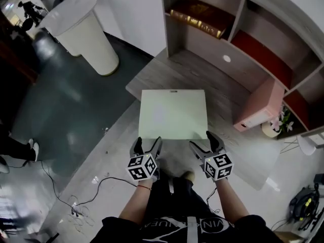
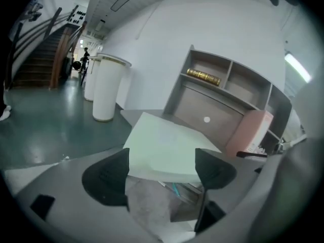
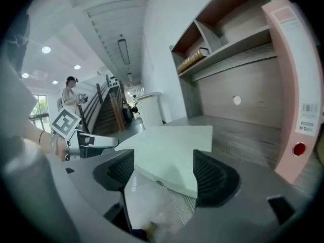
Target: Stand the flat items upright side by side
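Pale-green folder (image 1: 172,113) flat, far edge facing shelf (image 1: 202,40).

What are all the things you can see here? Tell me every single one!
folder: one, pale green, lying flat on the desk
desk: one, grey wood, below the shelf unit
binder: one, pink, standing on the desk's right end
book: one, brown with gold edge, lying in the upper left shelf compartment
shelf unit: one, grey, behind the desk
round stand: one, white, on the dark floor at the left
flower pot: one, white, right of the binder
cables: a tangle, dark, on the floor at the left
left gripper: one, black jaws open, at the folder's near edge
right gripper: one, black jaws open, at the folder's near edge
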Available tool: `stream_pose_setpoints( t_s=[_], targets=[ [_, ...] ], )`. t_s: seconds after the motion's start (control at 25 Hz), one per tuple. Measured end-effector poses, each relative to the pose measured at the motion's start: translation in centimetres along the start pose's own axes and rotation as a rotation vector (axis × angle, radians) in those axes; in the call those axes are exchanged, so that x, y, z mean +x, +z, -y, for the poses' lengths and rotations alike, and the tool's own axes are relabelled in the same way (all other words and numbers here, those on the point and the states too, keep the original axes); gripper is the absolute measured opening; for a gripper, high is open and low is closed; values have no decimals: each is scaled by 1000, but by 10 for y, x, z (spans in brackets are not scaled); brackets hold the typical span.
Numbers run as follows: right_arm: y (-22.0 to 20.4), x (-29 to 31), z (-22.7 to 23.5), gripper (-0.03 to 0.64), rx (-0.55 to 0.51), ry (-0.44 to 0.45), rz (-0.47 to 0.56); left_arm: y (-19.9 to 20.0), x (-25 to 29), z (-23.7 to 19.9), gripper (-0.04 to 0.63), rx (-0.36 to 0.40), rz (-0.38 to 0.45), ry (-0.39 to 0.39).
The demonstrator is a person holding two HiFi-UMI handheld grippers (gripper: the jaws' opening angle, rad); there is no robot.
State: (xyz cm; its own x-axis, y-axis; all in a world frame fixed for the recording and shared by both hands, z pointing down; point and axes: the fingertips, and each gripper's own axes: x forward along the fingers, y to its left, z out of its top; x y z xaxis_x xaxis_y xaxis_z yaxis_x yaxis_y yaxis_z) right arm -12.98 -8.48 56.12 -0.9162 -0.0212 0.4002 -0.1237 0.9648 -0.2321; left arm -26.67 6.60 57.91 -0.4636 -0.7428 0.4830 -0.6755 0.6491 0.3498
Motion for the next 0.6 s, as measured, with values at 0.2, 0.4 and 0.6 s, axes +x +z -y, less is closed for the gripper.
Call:
stream_pose_setpoints(
  t_s=[0.2,0.4,0.6],
  targets=[
    [3,19,-6,387,-34,-34,-33,-9,10,-32,425,-149,-55,49],
    [-5,16,4,388,-50,-100,-82,-32,25,-48,433,-461,-88,9],
    [-9,20,3,391,-38,-127,-101,-41,40,-54,433,-663,-53,-67]
  ],
)
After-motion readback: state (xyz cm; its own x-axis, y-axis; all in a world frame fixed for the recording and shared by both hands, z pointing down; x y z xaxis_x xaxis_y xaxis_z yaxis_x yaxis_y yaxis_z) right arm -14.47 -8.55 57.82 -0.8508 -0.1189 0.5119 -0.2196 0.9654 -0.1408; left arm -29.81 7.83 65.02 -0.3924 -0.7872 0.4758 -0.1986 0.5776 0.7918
